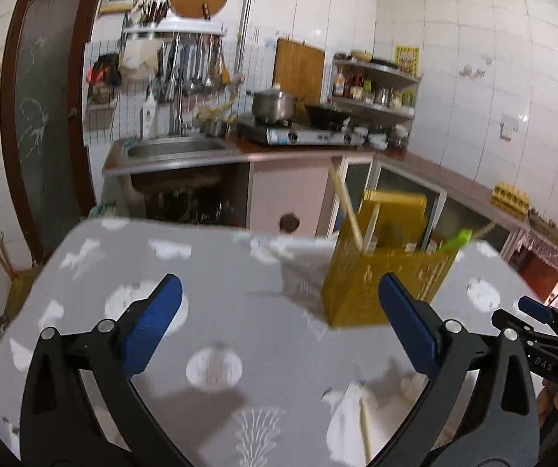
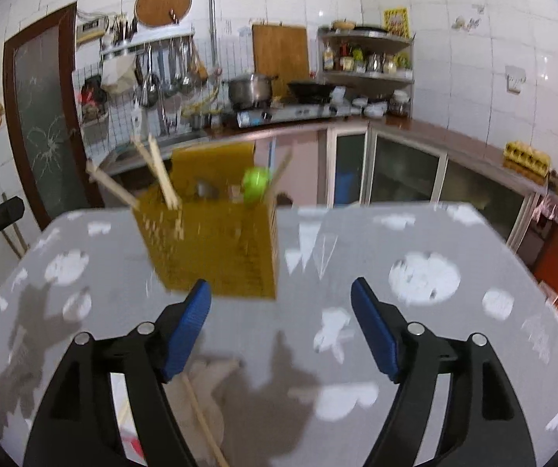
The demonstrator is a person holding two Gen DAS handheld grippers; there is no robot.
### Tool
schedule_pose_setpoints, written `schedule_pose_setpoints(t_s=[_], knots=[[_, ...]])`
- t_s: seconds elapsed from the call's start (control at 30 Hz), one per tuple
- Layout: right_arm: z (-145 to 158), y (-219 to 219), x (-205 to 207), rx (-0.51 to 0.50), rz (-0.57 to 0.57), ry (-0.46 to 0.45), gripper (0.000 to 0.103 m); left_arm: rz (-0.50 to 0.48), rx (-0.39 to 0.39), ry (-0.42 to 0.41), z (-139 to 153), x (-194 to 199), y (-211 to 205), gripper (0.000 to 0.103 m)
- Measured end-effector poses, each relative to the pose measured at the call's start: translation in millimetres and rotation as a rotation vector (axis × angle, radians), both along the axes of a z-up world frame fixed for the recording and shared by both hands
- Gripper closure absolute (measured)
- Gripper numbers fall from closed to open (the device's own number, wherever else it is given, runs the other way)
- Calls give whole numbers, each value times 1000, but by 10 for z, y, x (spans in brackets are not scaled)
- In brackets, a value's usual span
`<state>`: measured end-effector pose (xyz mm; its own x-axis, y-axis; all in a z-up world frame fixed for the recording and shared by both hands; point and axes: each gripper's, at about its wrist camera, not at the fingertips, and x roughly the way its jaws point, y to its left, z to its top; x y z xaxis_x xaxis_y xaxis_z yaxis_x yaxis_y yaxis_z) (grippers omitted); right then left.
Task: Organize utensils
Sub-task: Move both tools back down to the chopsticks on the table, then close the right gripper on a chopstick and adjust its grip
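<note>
The yellow utensil holder (image 1: 385, 272) stands on a grey patterned table (image 1: 209, 272) in a white-tiled kitchen, holding chopsticks (image 2: 162, 179) and something green (image 2: 256, 183), perhaps a spoon. Left gripper (image 1: 279, 323) and right gripper (image 2: 280, 327) gape wide, empty.

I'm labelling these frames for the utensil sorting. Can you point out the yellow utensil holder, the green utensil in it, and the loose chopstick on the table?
yellow utensil holder (image 2: 220, 257): right wrist view, front perforated wall.
green utensil (image 2: 256, 183): right wrist view, rounded top above the rim.
loose chopstick (image 1: 365, 428): left wrist view, mid-shaft, lying on white cloth.
</note>
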<state>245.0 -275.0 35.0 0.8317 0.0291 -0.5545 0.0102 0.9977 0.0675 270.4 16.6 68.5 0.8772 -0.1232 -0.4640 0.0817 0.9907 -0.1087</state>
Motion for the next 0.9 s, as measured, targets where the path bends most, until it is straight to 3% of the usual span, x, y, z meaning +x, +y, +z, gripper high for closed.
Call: schedule_pose_setpoints(t_s=[0.3, 0.63, 0.73, 0.8, 0.9], knots=[[-504, 191, -1, -15, 51, 157, 29, -20, 46, 171, -715, 19, -123, 5], [-743, 490, -73, -101, 169, 224, 31, -37, 108, 237, -1014, -20, -272, 5], [-799, 545, -47, -127, 181, 254, 51, -36, 108, 245, -1029, -16, -293, 5], [-817, 530, -24, -110, 188, 265, 56, -35, 109, 249, -1038, -20, -311, 5], [-803, 507, 6, -86, 190, 273, 74, -38, 109, 259, -1049, -21, -352, 5]])
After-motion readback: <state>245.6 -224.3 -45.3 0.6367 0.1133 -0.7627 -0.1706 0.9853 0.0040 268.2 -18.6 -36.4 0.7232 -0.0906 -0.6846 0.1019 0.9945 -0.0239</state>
